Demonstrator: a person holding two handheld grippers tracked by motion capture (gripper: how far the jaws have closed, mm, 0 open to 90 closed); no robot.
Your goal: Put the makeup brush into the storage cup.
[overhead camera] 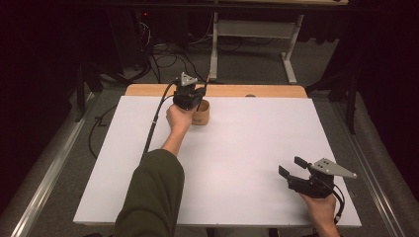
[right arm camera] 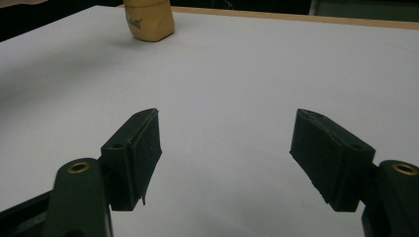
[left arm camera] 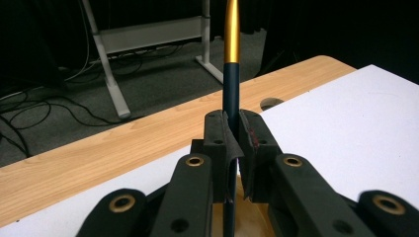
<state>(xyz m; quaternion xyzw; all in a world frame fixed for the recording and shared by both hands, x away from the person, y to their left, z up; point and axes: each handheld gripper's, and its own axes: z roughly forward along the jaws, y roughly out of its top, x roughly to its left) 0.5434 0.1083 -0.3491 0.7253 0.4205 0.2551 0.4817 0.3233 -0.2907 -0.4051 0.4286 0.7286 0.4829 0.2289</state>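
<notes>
Left tongs (left arm camera: 233, 148) pinch a pen (left arm camera: 231, 74) above the cup (overhead camera: 201, 112); right tongs (right arm camera: 225, 158) spread over bare board (right arm camera: 237, 74).

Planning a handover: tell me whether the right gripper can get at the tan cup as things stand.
Probably yes: the white table lies bare between the right gripper, open, and the tan cup. But the left gripper sits over the cup, holding a pen.
</notes>
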